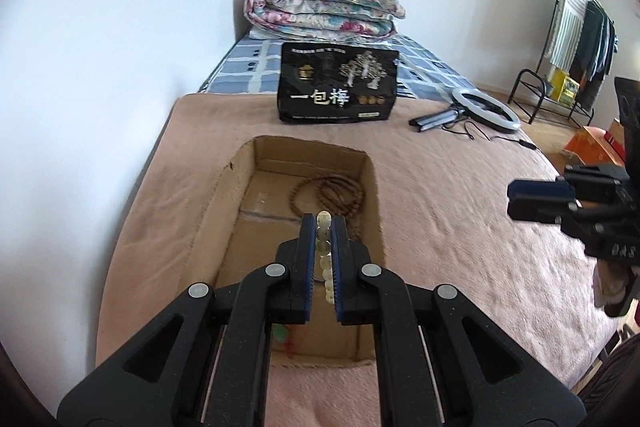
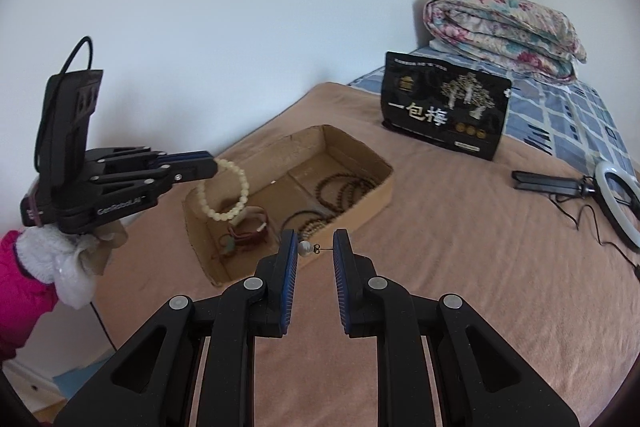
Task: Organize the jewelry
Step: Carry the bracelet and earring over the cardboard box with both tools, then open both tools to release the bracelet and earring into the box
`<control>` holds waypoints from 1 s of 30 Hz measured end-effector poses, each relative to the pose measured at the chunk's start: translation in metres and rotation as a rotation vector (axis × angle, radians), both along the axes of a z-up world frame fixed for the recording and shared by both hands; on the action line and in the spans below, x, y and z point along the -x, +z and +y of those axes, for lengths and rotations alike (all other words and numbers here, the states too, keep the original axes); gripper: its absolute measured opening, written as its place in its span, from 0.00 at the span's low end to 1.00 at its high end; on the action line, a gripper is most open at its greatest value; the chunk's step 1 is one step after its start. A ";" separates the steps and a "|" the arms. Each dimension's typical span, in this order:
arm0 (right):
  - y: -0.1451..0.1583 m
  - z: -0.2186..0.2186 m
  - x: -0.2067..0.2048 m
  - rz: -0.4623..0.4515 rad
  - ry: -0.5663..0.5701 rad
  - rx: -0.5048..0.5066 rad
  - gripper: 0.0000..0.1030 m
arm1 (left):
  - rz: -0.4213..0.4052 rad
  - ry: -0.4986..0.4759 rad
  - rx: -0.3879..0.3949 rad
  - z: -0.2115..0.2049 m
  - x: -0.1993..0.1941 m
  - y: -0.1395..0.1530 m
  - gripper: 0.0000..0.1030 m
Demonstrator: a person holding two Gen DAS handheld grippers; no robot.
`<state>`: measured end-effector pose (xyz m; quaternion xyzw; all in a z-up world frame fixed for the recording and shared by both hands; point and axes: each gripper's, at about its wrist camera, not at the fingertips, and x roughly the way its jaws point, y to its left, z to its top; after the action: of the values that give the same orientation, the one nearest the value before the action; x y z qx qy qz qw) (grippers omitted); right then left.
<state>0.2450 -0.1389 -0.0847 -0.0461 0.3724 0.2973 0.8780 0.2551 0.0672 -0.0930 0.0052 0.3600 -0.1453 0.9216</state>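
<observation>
While the left claw (image 2: 212, 163) hangs a pale bead bracelet (image 2: 224, 189) over the cardboard box (image 2: 352, 151), the right claw (image 2: 314, 249) spans a small pearl earring (image 2: 306, 248).

Clenched only on the bracelet's top beads, the left could let it swing and fall outside the near wall. Whether the right claw grips the earring I cannot tell; its thin post could slip onto the pink blanket (image 2: 460, 247). Dark bead strands (image 2: 344, 189) and a red cord piece (image 2: 248, 229) crowd the box floor; snack bag (image 2: 446, 111) and ring light (image 2: 618, 203) lie well apart.

Cardboard box (image 2: 360, 155) on the bed (image 2: 460, 267), bracelets (image 2: 352, 189) inside. Behind it a snack bag (image 2: 446, 111) upright, folded quilt (image 2: 504, 27) farther back. Right of the bag, a ring light (image 2: 618, 203) lying flat.
</observation>
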 end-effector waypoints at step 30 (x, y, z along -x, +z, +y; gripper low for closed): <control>-0.035 0.093 -0.018 0.078 0.101 0.035 0.16 | 0.033 0.058 0.017 0.022 -0.058 -0.018 0.06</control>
<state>0.2634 -0.0461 -0.1195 -0.0686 0.4085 0.3360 0.8459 0.3132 0.0895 -0.1115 -0.0156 0.3738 -0.1217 0.9194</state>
